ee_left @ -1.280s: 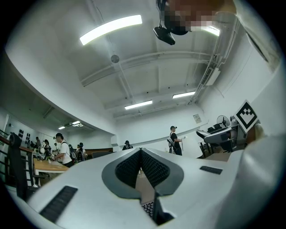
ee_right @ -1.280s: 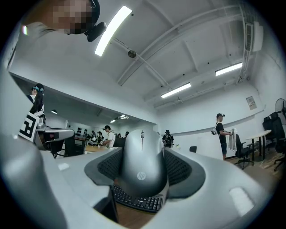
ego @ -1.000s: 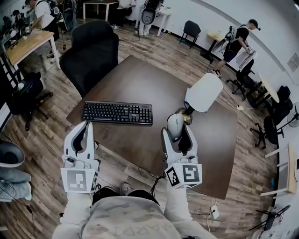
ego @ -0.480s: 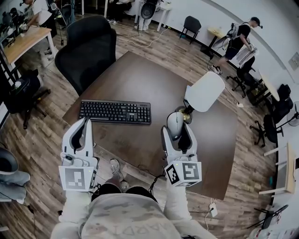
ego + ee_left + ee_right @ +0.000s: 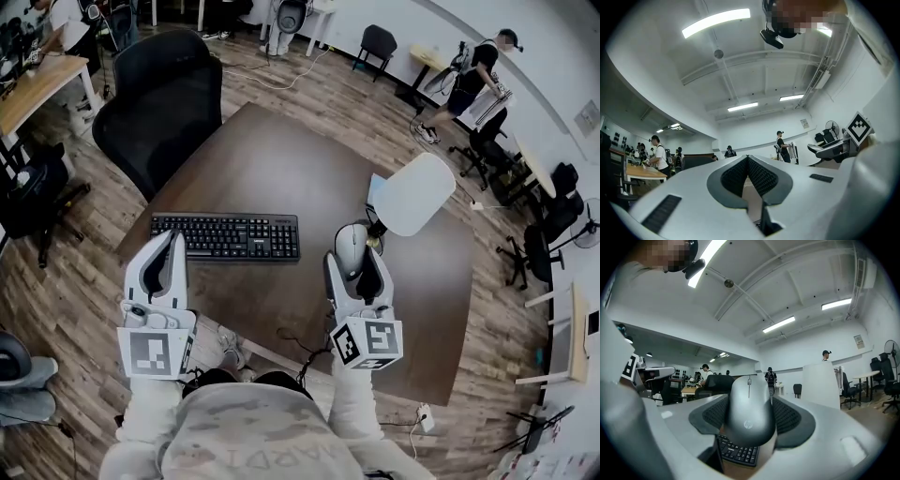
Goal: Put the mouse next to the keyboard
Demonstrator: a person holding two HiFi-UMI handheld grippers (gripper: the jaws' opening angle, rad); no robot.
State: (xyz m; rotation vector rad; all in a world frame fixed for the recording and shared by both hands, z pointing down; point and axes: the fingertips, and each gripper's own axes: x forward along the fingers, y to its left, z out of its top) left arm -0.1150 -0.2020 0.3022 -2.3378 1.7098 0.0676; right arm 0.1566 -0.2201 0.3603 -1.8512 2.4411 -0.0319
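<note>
Mouse (image 5: 351, 249) is clamped in your right tool (image 5: 356, 258), over the desk (image 5: 281, 159). It's right of the keyboard (image 5: 225, 236), not touching it, and just beside the lamp (image 5: 411, 193). Keyboard lies flat near the desk's front-left edge. Your left tool (image 5: 172, 246) has its jaws pressed together with nothing between them, near the keyboard's left end.

Plank floor (image 5: 319, 94), black office chair (image 5: 159, 108)
</note>
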